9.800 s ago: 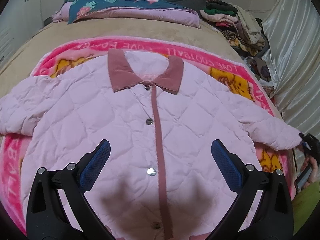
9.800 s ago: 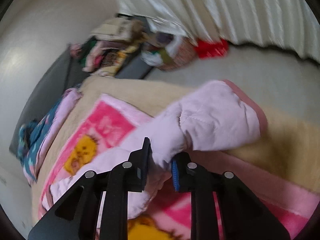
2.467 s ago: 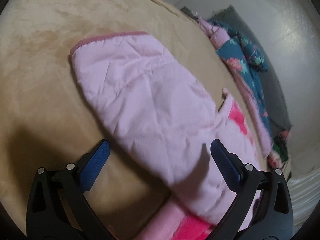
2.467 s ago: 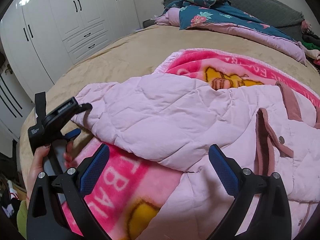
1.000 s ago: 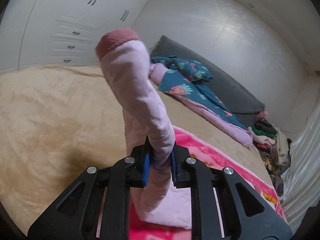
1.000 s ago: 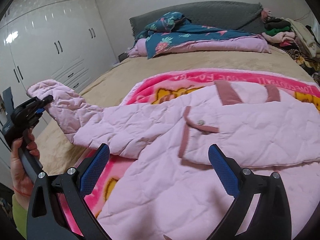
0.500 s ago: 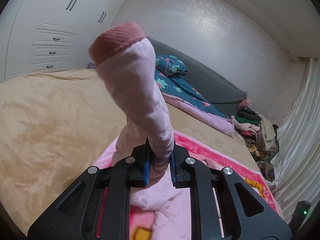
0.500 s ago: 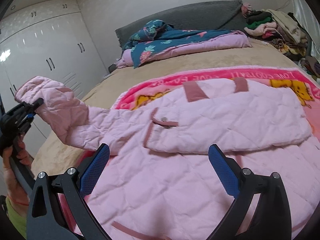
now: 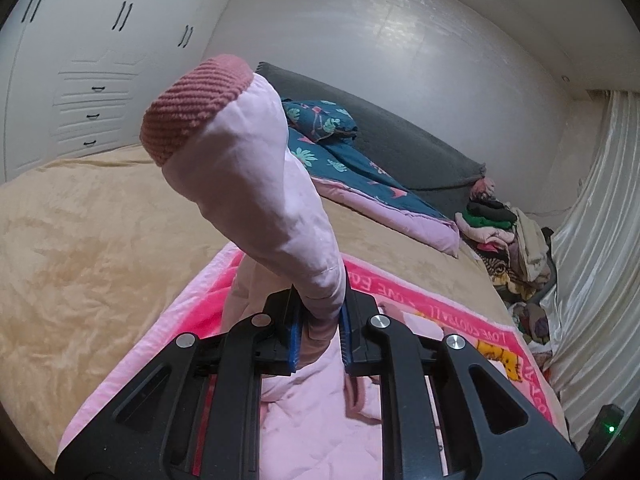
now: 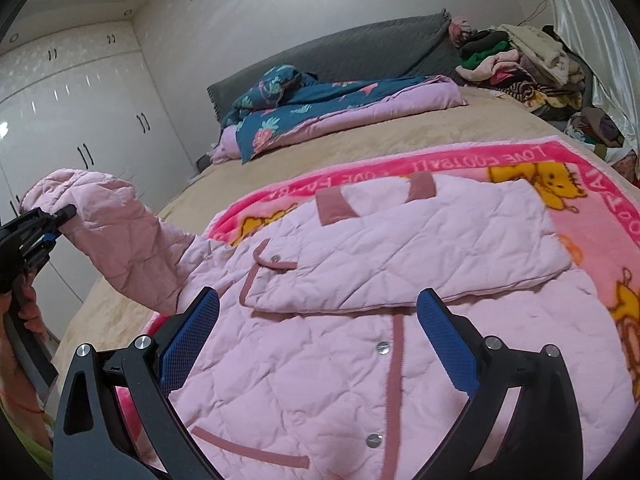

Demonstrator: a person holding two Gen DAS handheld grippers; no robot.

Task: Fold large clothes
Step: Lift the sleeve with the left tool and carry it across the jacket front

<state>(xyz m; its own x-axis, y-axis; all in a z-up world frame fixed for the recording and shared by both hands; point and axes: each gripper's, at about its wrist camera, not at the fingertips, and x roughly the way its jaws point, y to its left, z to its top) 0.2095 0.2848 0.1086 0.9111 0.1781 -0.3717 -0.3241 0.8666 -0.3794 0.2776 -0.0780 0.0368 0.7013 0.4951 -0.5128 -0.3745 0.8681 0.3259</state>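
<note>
We see a bed covered in a tan plush spread. On it lies a bright pink cartoon blanket, which carries the pink quilted jacket. Near the grey headboard a teal floral quilt lies bunched, and a pile of clothes sits at the far corner.

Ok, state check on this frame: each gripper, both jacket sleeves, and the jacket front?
Left gripper: shut on the left sleeve.
Right gripper: open, holding nothing.
Left sleeve: lifted off the bed.
Right sleeve: folded flat across the chest.
Jacket: snapped shut below the folded sleeve.
</note>
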